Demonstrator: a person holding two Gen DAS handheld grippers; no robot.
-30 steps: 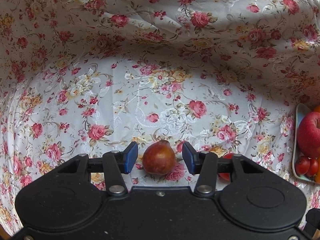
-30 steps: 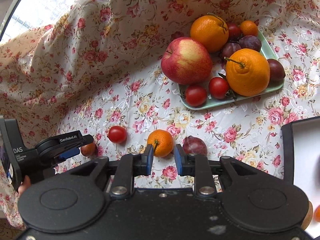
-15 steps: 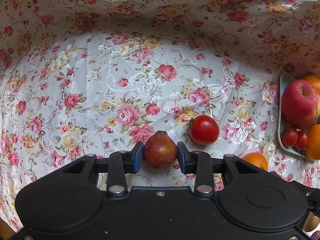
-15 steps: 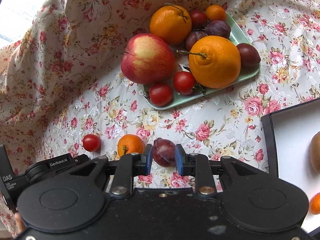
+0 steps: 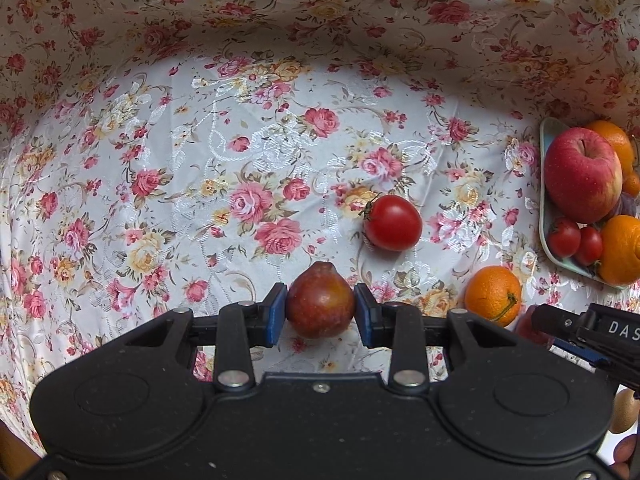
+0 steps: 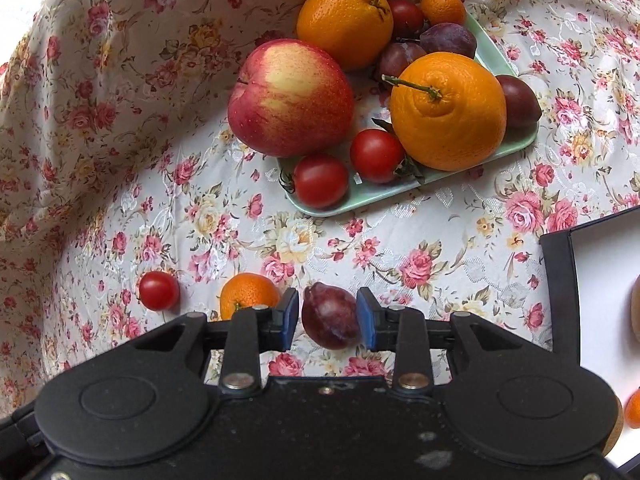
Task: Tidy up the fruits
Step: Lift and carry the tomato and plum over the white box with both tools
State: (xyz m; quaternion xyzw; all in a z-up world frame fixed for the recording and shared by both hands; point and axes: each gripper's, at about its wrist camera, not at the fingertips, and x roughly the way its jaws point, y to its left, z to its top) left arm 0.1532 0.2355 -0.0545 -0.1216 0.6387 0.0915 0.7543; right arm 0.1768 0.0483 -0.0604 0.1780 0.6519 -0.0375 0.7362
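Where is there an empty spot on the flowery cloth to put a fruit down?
The widest bare patch of the cloth lies left of the loose tomato, up to the bunched folds. A smaller strip runs between the green tray and the plum between the opening right tongs. The tray is packed full.

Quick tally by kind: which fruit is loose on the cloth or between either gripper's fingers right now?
Cherry tomato: 1
Mandarin: 1
Purple plum, between the opening right fingers: 1
Red-brown pear-shaped fruit, in the left fingers: 1
Total: 4
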